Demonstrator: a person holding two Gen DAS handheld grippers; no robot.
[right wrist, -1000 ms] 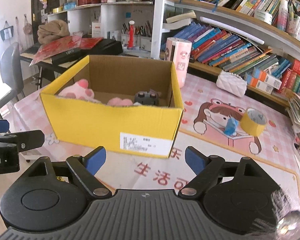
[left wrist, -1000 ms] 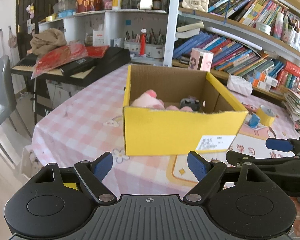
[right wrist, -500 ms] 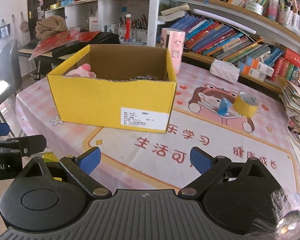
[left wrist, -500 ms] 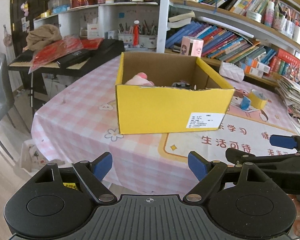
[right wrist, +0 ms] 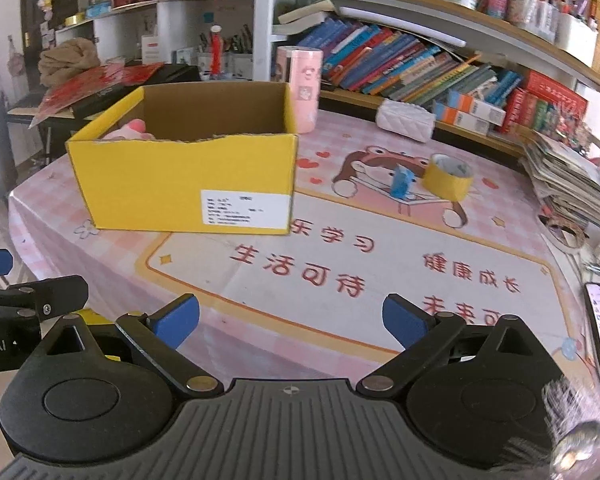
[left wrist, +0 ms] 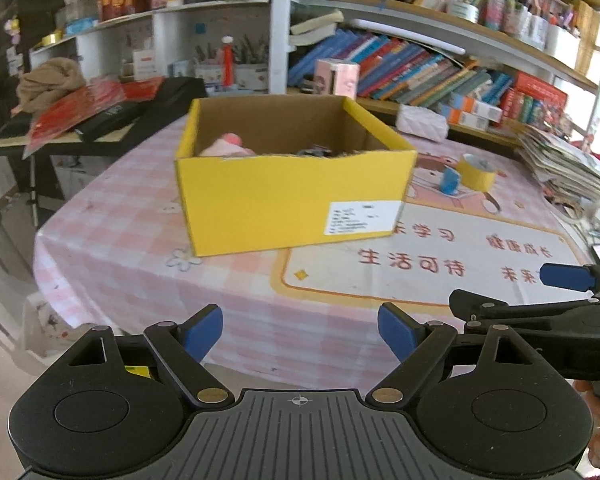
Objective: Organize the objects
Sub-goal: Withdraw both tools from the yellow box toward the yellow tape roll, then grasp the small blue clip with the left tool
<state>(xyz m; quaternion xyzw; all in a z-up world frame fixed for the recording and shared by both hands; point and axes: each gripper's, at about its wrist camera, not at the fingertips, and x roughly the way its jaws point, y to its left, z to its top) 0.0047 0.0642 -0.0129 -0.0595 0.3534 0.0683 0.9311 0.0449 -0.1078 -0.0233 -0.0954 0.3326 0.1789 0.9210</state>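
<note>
Both tongs hang over the near edge of the desk (right wrist: pixel 380 240) with nothing between their blue pads: the left tongs (left wrist: pixel 300 334) are spread wide, and the right tongs (right wrist: pixel 292 320) are opening wider. Well ahead of them, the open yellow cardboard box (left wrist: pixel 292 196) stands on the pink checked tablecloth (left wrist: pixel 112 248), with a pink plush toy (left wrist: pixel 228 146) inside. A yellow tape roll (right wrist: pixel 448 178) lies right of the box, apart from it.
</note>
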